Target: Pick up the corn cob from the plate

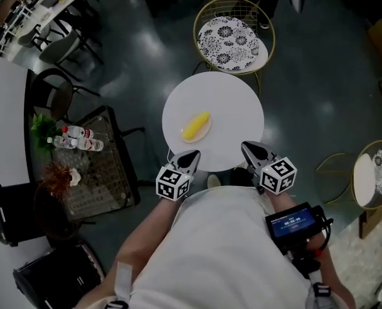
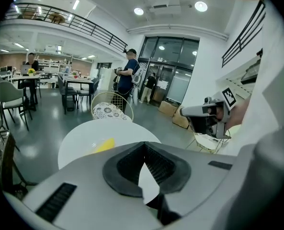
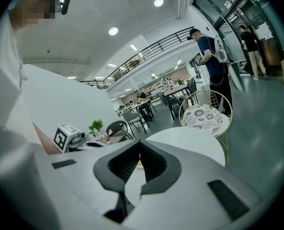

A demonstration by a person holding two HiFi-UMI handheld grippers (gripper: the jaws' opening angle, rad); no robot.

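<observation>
A yellow corn cob [image 1: 196, 126] lies on a small pale plate [image 1: 205, 135] left of centre on the round white table [image 1: 236, 102]. Both grippers hang at the table's near edge, short of the plate. My left gripper [image 1: 189, 158] is shut and empty; its own view shows the tips [image 2: 144, 145] meeting, with the corn cob [image 2: 105, 145] ahead to the left. My right gripper [image 1: 255, 152] is to the cob's right, and its tips [image 3: 139, 143] also meet on nothing. A sliver of the corn cob [image 3: 139, 165] shows through the slot below them.
A gold wire chair with a patterned cushion [image 1: 232, 38] stands beyond the table. A glass side table [image 1: 110, 185] with bottles and plants is at the left. Another patterned stool [image 1: 377, 172] is at the right. A person [image 2: 128, 75] stands farther off.
</observation>
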